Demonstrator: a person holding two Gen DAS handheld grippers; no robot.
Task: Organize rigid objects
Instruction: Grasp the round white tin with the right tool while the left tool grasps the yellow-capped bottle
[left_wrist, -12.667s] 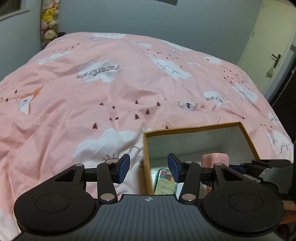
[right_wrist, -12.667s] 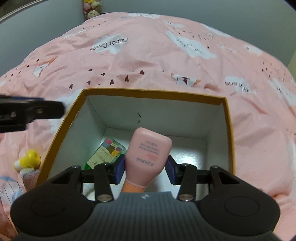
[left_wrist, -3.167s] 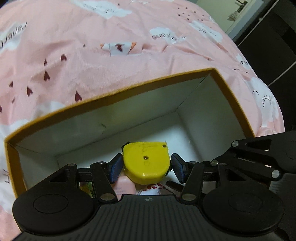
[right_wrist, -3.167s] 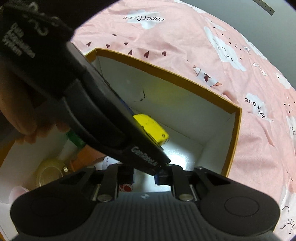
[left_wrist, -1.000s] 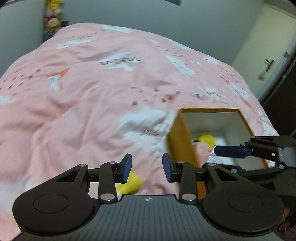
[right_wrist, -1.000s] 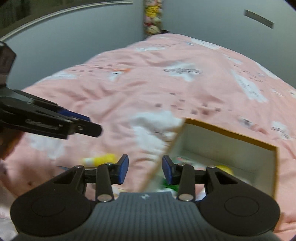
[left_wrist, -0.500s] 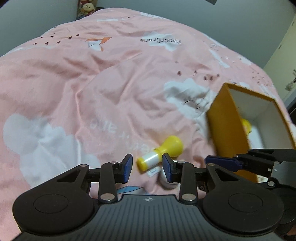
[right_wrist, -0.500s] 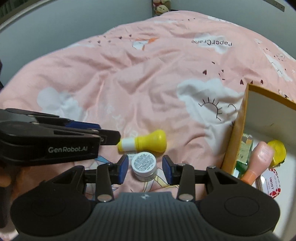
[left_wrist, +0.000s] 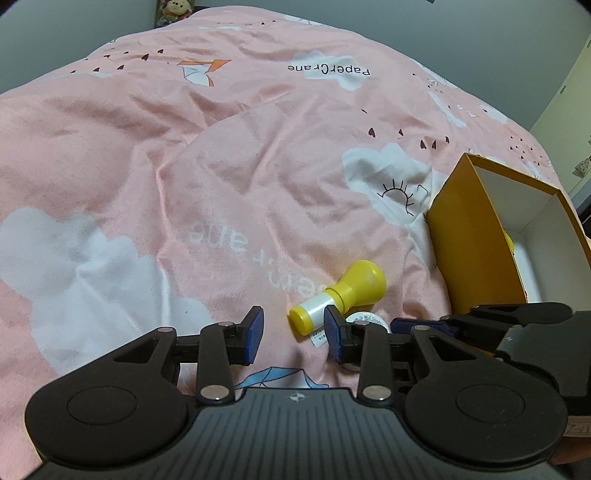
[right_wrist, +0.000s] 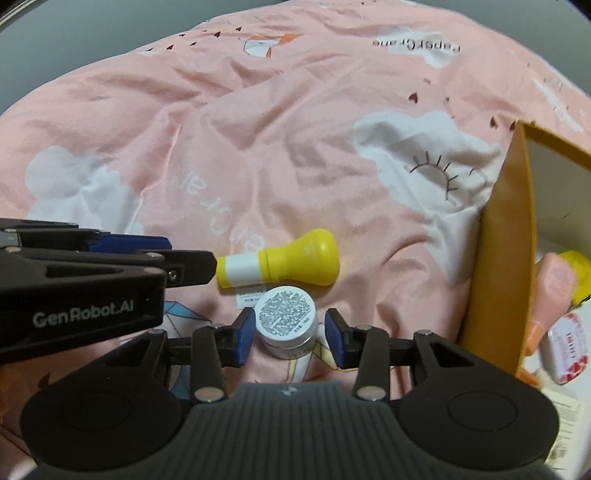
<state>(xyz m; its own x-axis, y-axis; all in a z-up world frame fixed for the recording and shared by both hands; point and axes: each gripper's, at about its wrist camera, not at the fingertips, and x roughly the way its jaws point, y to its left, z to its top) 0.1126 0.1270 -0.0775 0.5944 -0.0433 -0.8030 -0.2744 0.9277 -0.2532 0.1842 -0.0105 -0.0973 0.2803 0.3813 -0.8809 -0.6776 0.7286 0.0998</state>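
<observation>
Left wrist view: left hand-held gripper (left_wrist: 293, 336) spread and empty over the bed (left_wrist: 184, 177), yellow stamp (left_wrist: 338, 297) lying just beyond.

Right wrist view: right hand-held gripper (right_wrist: 290, 330) spread around the white jar (right_wrist: 286, 320), not yet pinching; box (right_wrist: 498, 258) at right already holds several items, two left.

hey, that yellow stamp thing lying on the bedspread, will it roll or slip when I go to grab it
The yellow stamp lies on its side and looks round, so a nudge would probably roll it, though the soft bedspread may slow that. Its tapered bulb end looks smooth and could squirt out; the straight white band seems safer.
</observation>
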